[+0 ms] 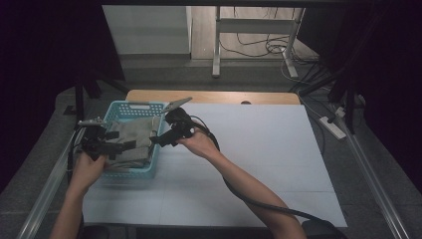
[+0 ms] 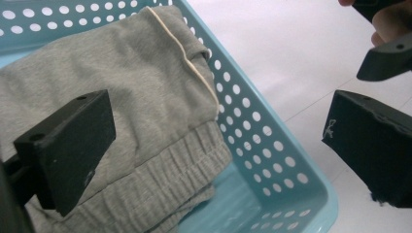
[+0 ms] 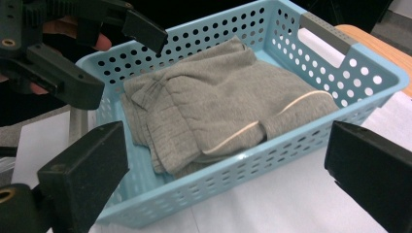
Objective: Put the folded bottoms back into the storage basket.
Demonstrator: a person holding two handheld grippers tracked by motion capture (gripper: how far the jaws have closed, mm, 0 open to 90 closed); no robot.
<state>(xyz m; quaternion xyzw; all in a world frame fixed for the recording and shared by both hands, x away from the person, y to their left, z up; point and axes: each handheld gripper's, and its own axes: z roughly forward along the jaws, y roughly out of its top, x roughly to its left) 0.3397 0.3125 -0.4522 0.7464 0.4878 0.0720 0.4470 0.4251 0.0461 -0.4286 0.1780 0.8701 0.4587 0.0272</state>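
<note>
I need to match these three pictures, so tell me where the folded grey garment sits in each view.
High view: the folded grey garment lies in the blue basket at the table's left.
Left gripper view: it covers the upper left, inside the basket wall.
Right gripper view: it lies at the centre, inside the basket.
Shared landmark: the garment's cream piping.

Wooden table [image 1: 214, 96] under white sheet [image 1: 259, 159]; blue basket [image 1: 130, 108] on sheet.
</note>
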